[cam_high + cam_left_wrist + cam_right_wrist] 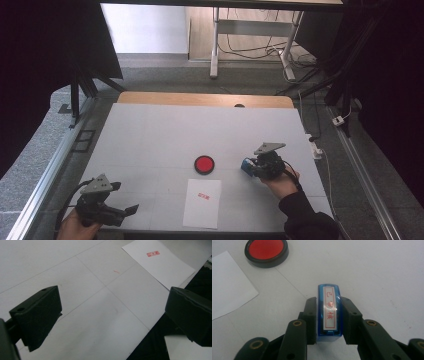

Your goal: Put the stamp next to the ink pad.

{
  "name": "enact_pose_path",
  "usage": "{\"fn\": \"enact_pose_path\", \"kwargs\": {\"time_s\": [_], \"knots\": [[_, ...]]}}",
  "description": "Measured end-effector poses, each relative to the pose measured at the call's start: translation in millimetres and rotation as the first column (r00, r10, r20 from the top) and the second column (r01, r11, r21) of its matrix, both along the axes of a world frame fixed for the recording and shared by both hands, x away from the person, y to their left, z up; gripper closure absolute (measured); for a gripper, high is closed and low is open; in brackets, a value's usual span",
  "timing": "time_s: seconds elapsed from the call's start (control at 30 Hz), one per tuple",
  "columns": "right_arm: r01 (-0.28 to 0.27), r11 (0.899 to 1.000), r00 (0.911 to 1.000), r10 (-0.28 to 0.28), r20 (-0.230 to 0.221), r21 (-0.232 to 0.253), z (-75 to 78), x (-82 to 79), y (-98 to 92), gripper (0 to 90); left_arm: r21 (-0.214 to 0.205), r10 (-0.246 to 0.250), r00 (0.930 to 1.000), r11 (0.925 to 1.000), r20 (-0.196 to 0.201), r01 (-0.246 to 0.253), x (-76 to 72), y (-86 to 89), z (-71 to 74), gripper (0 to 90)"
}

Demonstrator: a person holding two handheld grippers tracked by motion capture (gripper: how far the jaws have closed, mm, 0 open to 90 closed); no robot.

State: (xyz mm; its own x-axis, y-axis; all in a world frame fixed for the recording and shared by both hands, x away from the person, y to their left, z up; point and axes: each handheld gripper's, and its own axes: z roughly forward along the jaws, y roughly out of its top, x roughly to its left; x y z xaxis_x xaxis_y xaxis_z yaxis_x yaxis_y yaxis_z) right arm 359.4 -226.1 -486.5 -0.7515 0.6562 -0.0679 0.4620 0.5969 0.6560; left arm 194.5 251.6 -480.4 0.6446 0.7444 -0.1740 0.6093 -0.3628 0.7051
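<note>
A blue stamp (329,312) with a white label of red characters sits between the jaws of my right gripper (329,303), which is shut on it just above the table. In the high view that gripper (252,167) is at the right, the stamp (245,166) pointing left toward a round red ink pad (204,164). A white paper sheet (202,202) with a small red stamp mark (203,196) lies in front of the pad. My left gripper (127,212) rests at the near left corner, open, with nothing between its jaws (112,315).
The white table (175,135) has thin grid lines. The left gripper view takes in the paper sheet (160,263) beside the table's near edge. The ink pad (266,250) and a paper corner (227,285) lie ahead of the right gripper.
</note>
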Motion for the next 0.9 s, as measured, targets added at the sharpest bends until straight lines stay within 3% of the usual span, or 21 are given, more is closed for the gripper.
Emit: {"fn": "enact_pose_path", "kwargs": {"time_s": [0.53,0.9], "knots": [[0.01,1.0,0.9997,-0.01,0.02,0.02,5.8,-2.6,-0.5,55.4,-0.001,0.002,1.0,1.0,-0.001,-0.002,0.0,0.1,-0.1,0.8],[0.023,0.997,0.9993,-0.026,0.028,0.074,16.6,-10.9,-2.7,40.6,0.002,0.002,1.0,1.0,0.001,-0.002,-0.3,0.1,0.0,0.8]]}}
